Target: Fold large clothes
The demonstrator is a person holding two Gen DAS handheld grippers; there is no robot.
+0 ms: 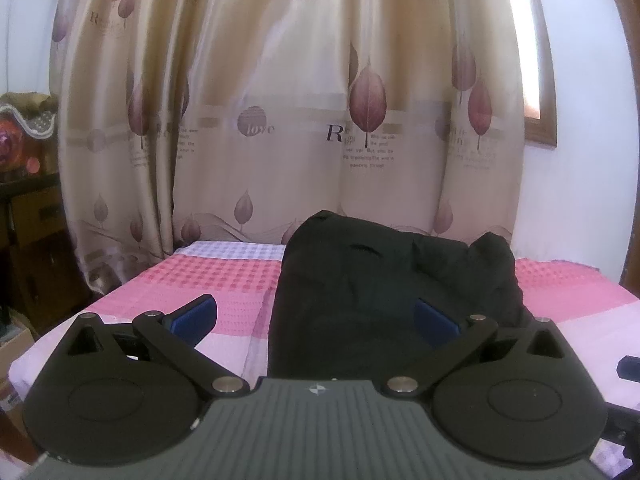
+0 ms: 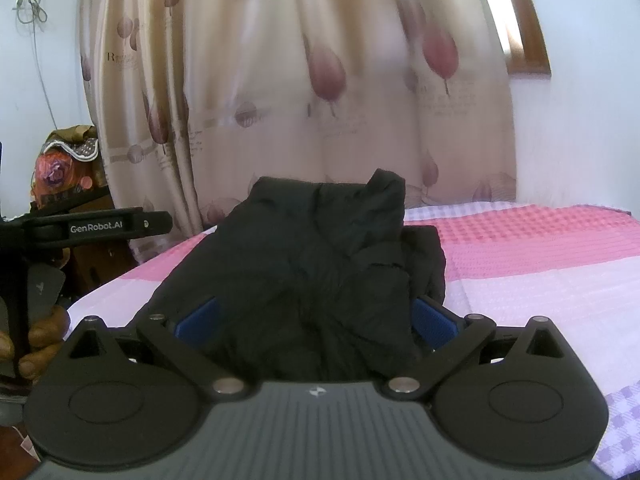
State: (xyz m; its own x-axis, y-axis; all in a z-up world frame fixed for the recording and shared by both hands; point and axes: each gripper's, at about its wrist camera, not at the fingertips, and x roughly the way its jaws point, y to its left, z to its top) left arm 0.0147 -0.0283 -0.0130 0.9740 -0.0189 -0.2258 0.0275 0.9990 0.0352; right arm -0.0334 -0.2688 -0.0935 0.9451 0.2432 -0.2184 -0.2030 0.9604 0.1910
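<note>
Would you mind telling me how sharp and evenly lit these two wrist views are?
Left wrist view: sharp, the curtain print readable; fisheye bows its edges; the window gap blows out white; the black garment shows little fold detail. Right wrist view: the curtain is smeared by motion blur, while the right tool stays crisp; the garment is underexposed.

I read "GenRobot.AI" on the left gripper (image 2: 100, 226), and "love" and "Romantic feeling" printed on the curtain (image 1: 256, 128).

Garment (image 1: 384, 292) on bed (image 1: 208, 280); curtain (image 1: 280, 100) behind bed.
</note>
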